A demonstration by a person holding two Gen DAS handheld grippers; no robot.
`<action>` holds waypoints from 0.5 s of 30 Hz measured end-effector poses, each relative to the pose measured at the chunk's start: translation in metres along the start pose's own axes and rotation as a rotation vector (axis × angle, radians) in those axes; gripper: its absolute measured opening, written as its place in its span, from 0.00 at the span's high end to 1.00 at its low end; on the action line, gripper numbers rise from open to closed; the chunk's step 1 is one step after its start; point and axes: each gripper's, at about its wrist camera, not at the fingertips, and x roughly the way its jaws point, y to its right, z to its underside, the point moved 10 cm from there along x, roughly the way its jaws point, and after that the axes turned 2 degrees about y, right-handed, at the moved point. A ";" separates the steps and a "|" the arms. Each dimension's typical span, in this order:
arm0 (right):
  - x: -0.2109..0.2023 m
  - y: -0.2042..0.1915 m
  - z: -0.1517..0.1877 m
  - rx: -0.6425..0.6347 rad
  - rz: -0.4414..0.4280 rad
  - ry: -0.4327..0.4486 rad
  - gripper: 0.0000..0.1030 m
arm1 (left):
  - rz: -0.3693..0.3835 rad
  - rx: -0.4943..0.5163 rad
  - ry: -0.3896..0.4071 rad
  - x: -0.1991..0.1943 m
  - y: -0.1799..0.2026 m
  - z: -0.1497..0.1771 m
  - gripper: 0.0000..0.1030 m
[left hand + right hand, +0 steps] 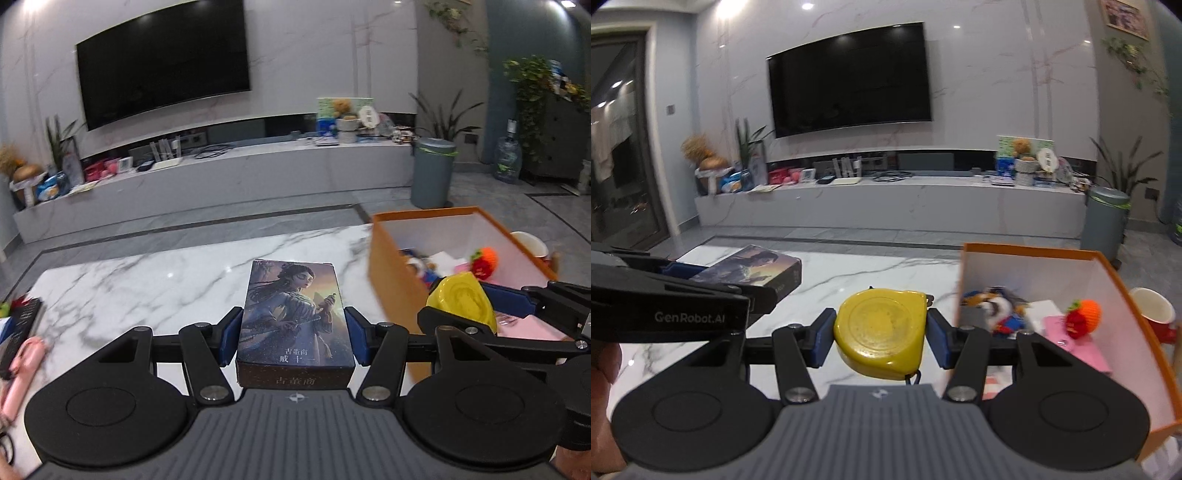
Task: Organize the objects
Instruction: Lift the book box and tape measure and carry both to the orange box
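My left gripper (pixel 291 332) is shut on a card box (pixel 293 314) printed with a robed figure, held above the marble table (pixel 129 280). In the right wrist view that same card box (pixel 757 271) shows at the left, clamped in the left gripper (pixel 713 280). My right gripper (pixel 881 328) is shut on a yellow tape measure (pixel 881 326), lifted off the table. The yellow tape measure (pixel 461 301) also appears at the right of the left wrist view. An orange box (pixel 1123 302) with white inside stands just right of the right gripper, holding a plush toy (pixel 1001 306), a knitted orange-red toy (pixel 1084 314) and pink items.
A red-and-white mug (pixel 1154 314) sits right of the orange box (pixel 384 266). A pink object (pixel 22 369) and a dark remote-like item (pixel 22 325) lie at the table's left edge. Beyond are a TV wall, a low console and a grey bin (pixel 432 171).
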 end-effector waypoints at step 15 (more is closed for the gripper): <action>-0.036 0.095 0.009 0.030 0.146 -0.009 0.47 | 0.152 0.080 0.003 0.028 0.097 -0.014 0.36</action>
